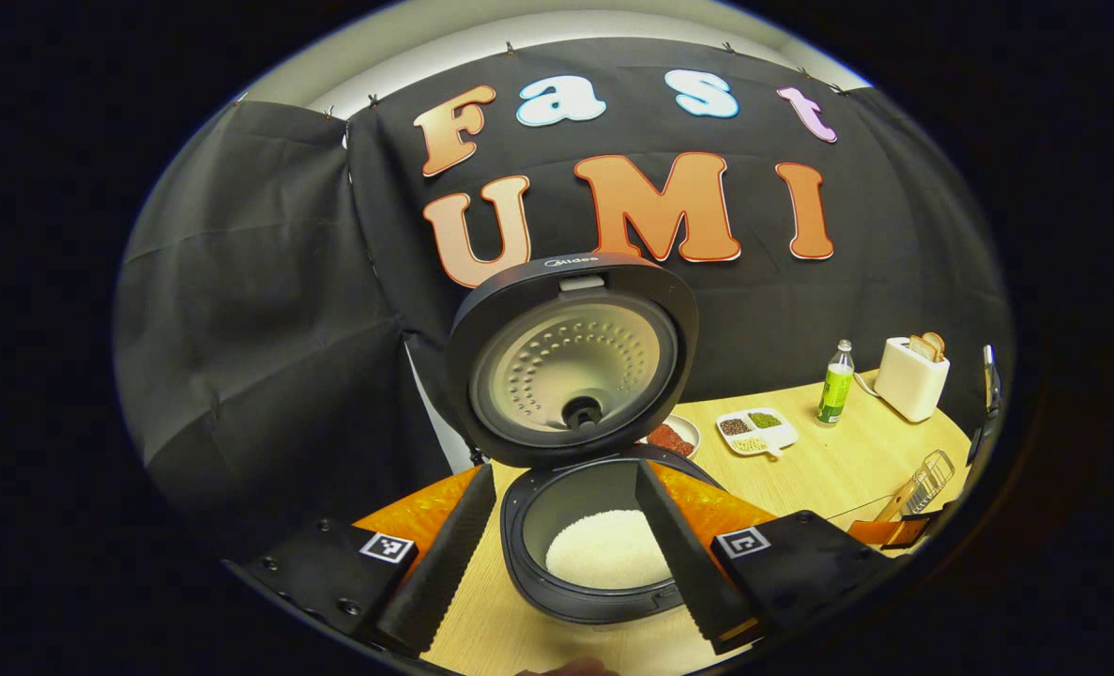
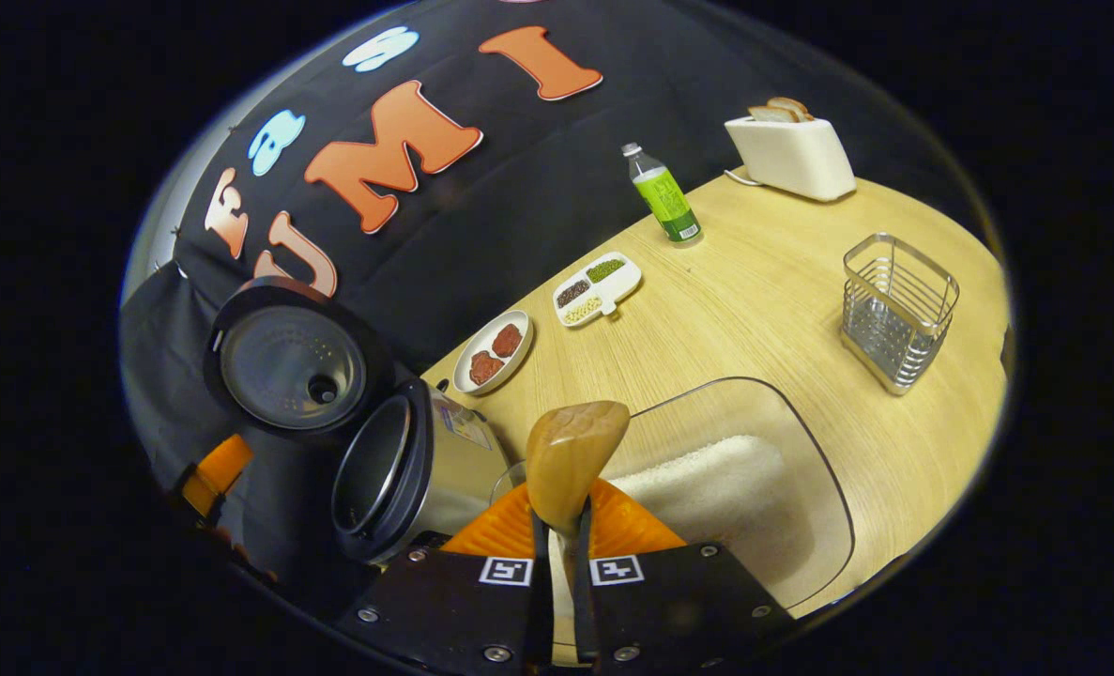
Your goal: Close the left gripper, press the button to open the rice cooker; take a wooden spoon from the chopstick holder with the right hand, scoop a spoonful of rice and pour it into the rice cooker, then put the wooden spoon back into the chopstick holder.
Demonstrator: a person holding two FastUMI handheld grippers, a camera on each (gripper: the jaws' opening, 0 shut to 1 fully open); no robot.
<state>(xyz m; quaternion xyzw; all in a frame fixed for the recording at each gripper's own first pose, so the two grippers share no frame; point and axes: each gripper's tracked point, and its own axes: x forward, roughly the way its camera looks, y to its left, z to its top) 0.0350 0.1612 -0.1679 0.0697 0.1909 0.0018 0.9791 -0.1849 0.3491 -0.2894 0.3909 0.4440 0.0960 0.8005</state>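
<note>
Left hand-held gripper (image 1: 566, 554): fingers spread wide, holding nothing, one on each side of the open pot as seen in the left gripper view.
Right hand-held gripper (image 2: 557, 526): fingers pressed close together, pinching the handle of the light brown wooden spoon (image 2: 571, 455); its bowl stands up just ahead of the fingertips.
Spoon bowl: turned toward the camera; whether it carries any rice cannot be told.
Rice cooker: the dark round rice cooker (image 1: 580, 554) stands on the light wooden bench (image 1: 829, 469) with its lid (image 1: 575, 361) raised upright, the metal inner plate facing forward. In the right gripper view it lies to the left (image 2: 406, 469), its silver side showing.
Inside the pot: a mound of white rice (image 1: 608, 549) sits in the bottom.
Rice supply: a clear plastic container (image 2: 782, 451) with white rice (image 2: 707, 479) in it lies on the bench just beyond the right hand-held gripper, beside the cooker.
Chopstick holder: a square metal wire chopstick holder (image 2: 897, 310) stands upright well to the right, apart from the spoon.
Other things: a white oval dish with red pieces (image 2: 493, 352), a white divided tray of beans (image 2: 597, 286), a green-labelled bottle (image 2: 664, 197) and a white toaster with bread (image 2: 786, 150) line the far side of the bench.
</note>
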